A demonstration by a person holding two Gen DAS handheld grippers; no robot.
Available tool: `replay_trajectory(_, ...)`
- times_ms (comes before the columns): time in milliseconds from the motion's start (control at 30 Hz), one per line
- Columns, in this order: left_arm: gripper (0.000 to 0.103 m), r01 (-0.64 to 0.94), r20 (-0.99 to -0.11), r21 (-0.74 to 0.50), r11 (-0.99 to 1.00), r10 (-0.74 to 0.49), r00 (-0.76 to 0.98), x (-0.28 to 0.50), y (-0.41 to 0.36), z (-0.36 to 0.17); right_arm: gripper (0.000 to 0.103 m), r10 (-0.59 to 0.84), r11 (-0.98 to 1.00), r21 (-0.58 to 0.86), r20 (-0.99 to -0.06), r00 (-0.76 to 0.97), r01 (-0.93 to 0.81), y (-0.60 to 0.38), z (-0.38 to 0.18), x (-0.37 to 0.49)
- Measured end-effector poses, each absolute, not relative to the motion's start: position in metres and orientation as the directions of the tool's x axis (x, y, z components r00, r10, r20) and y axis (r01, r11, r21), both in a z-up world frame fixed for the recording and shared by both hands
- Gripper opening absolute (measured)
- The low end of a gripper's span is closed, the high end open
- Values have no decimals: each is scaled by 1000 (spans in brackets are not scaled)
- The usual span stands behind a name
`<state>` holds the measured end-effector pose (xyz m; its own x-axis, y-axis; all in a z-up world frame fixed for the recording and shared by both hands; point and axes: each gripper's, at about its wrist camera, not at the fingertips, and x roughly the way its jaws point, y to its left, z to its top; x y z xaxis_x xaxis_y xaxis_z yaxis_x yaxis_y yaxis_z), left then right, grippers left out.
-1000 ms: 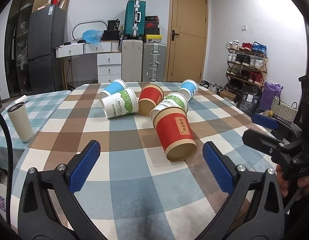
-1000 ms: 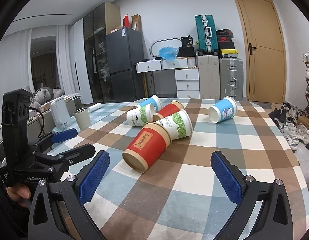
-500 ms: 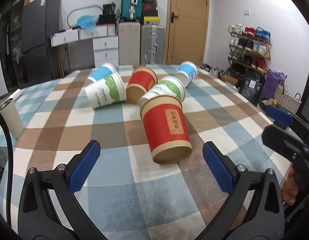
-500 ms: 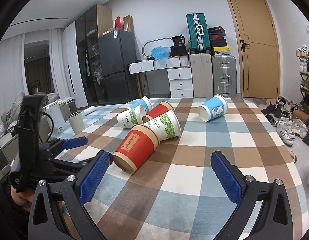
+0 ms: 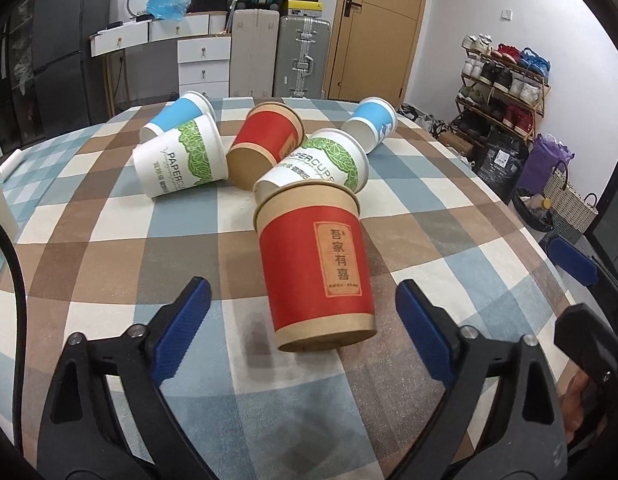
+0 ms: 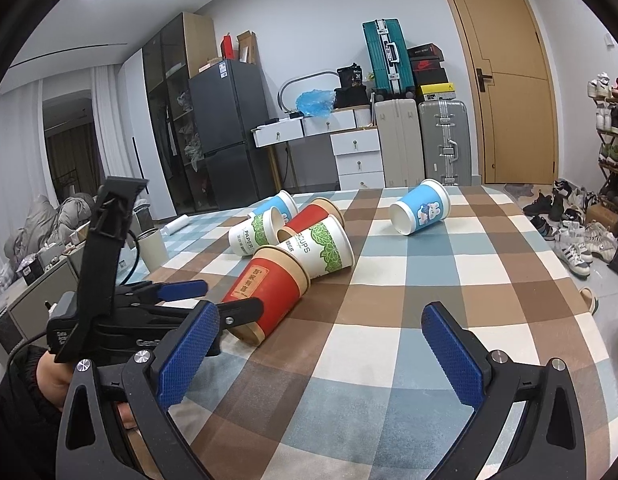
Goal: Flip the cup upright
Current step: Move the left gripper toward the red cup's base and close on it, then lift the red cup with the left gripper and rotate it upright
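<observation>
You can read the Chinese characters "吾家有喜" on the tan label of the near red cup (image 5: 315, 264). Behind it, the green-leaf white cup (image 5: 321, 164) touching its rim reads "PAPERCUPS", and the other white cup (image 5: 179, 162) to its left shows "PAPERCU".

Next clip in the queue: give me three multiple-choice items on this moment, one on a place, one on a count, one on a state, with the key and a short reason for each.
1. Which cup lies nearest the left claw?
A. a blue cup
B. the red cup with the label
C. a green-leaf cup

2. How many paper cups are on the checked tablecloth?
A. four
B. six
C. eight

3. How do the left claw's jaws stand?
A. open, clear of the cup
B. shut on the cup
C. shut on nothing

Key:
1 B, its base faces the claw, between the blue pads.
2 B, two red, two green-leaf, two blue, all on their sides.
3 A, the pads sit apart on either side of the cup's base, neither touching it.
</observation>
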<state>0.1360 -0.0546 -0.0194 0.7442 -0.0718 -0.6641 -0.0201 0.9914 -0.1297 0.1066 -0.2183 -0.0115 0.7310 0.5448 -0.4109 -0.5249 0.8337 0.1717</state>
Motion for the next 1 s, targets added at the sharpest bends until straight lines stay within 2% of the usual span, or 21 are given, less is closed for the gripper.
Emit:
replay_trajectory(67,78,-12,-682,-134,991,-83,726,141,-57,-23,103,546,833,173,-412,729,-526,-218,-12,107)
replay_trajectory(100,70,-6,-691,-143,990,-95,717,144,-58,-25,103,546,833,172,-412,729,-526,-218,-12,107)
replay_trajectory(133,56,-3,-695,-149,989,-103,712,145,-59,-26,103,546,833,172,-411,729,-527,-218,-12,107)
replay_trajectory(300,55,13,-688,-175,984,-132,713,139,-63,-26,103,548,831,170,-413,727,-530,-217,-12,106)
replay_trajectory(733,55,-24,-632,-186,982,-101,768,82,-45,-2,103,568,816,161,-399,720,-555,-206,-9,100)
replay_trajectory(1000,55,-44,-597,-197,979,-84,798,40,-31,9,103,584,798,144,-421,694,-585,-190,-15,92)
